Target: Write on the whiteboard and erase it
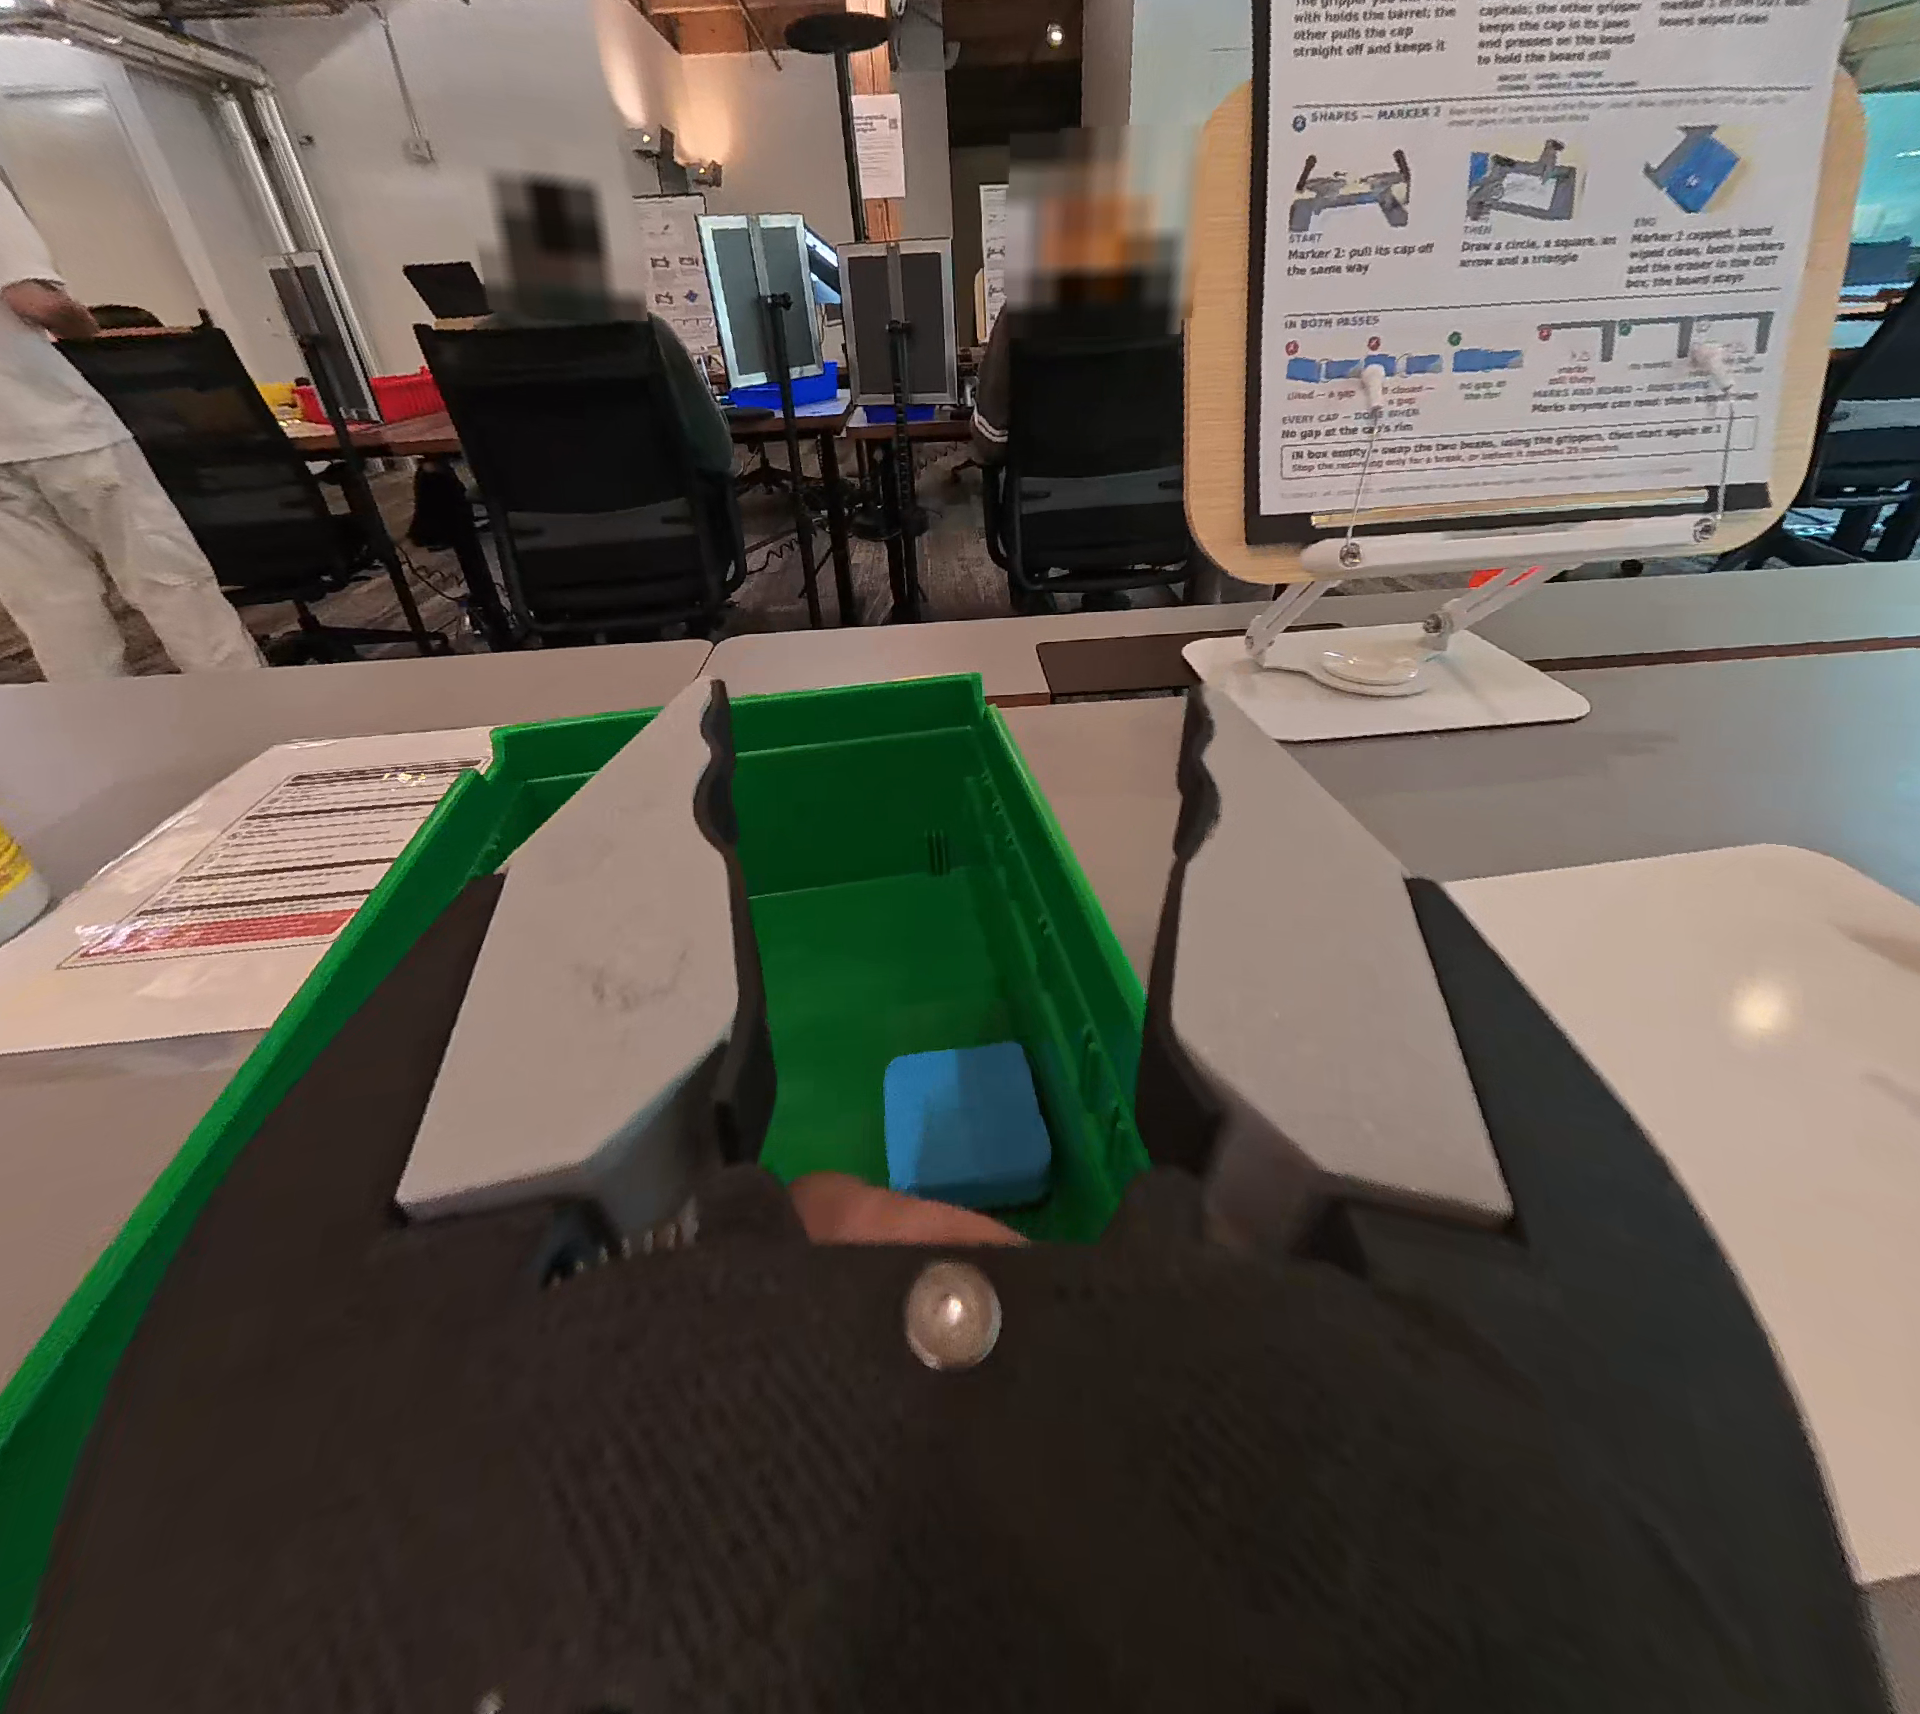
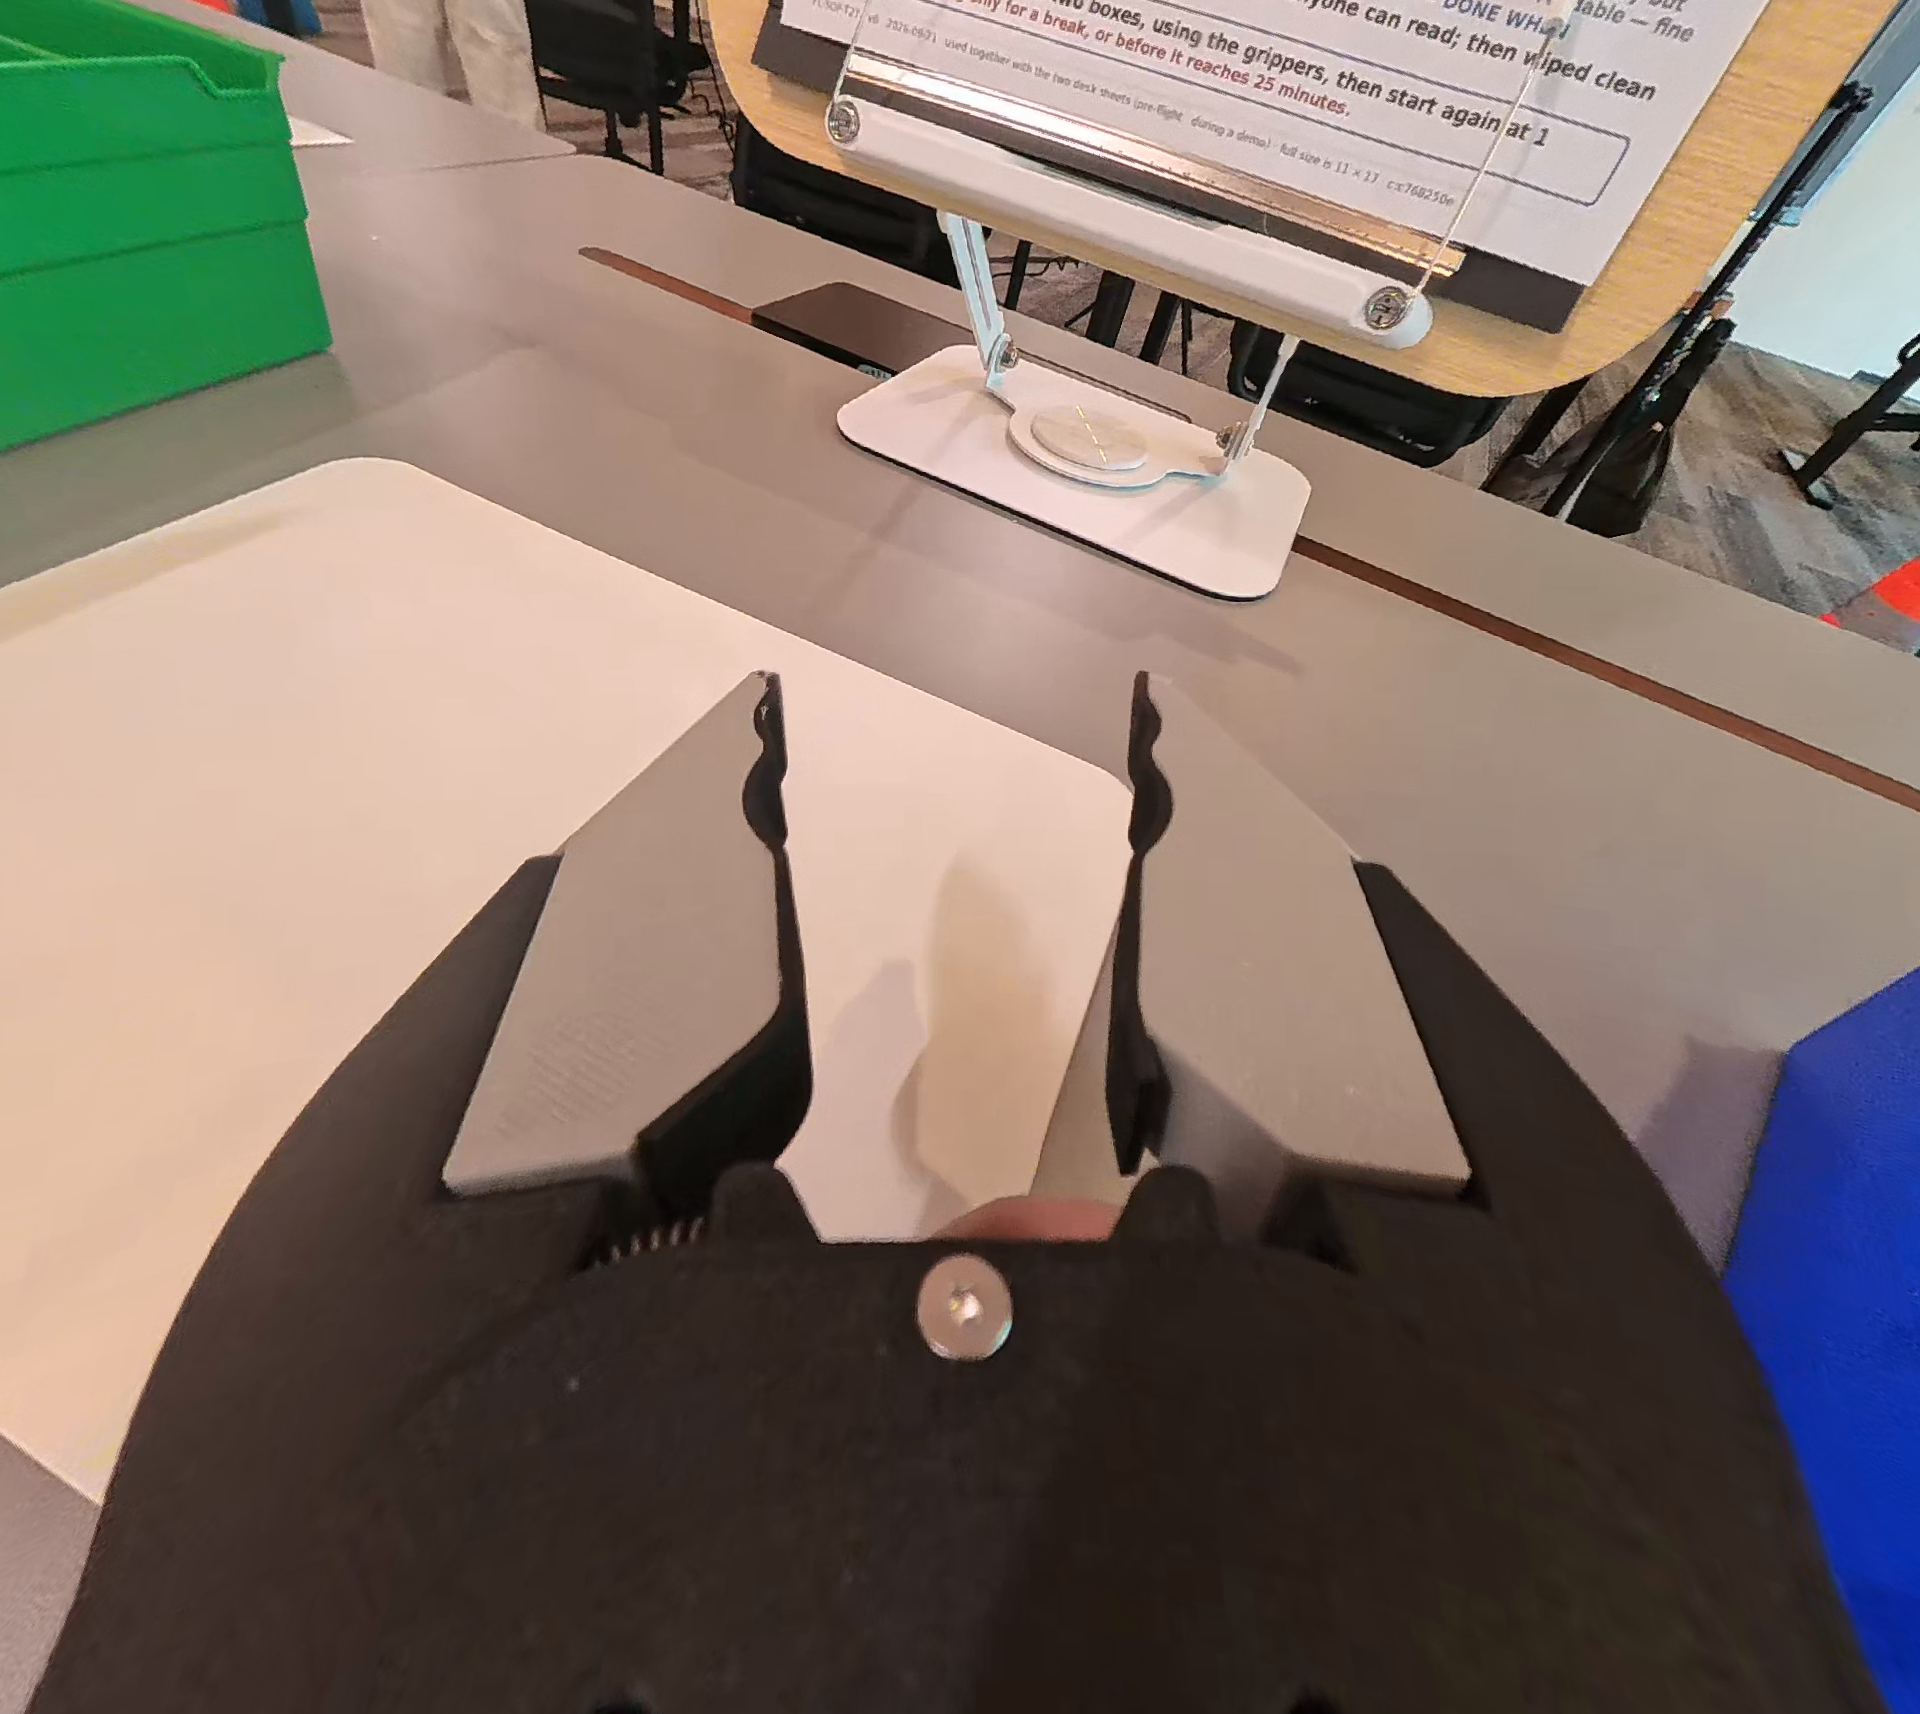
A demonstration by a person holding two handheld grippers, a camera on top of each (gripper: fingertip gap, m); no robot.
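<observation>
Left wrist: sits behind its tool (image 1: 951, 719), faces forward and slightly down, close over green bin (image 1: 914, 791) | Right wrist: behind its tool (image 2: 956, 688), tilted down, close over whiteboard (image 2: 416, 677) | Shared: whiteboard (image 1: 1683, 1093), bin (image 2: 145, 251), sheet stand (image 1: 1403, 677) (image 2: 1081, 459), grey tabletop (image 1: 1662, 760) (image 2: 623, 397).

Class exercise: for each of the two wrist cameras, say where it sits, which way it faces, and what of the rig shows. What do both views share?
Left wrist view: rides the open left gripper, facing forward over a green bin holding a blue eraser.
Right wrist view: rides the open right gripper, facing forward over the whiteboard; a blue box edges in at right.
Shared: the instruction sheet stand, grey table, green bin, whiteboard.
</observation>
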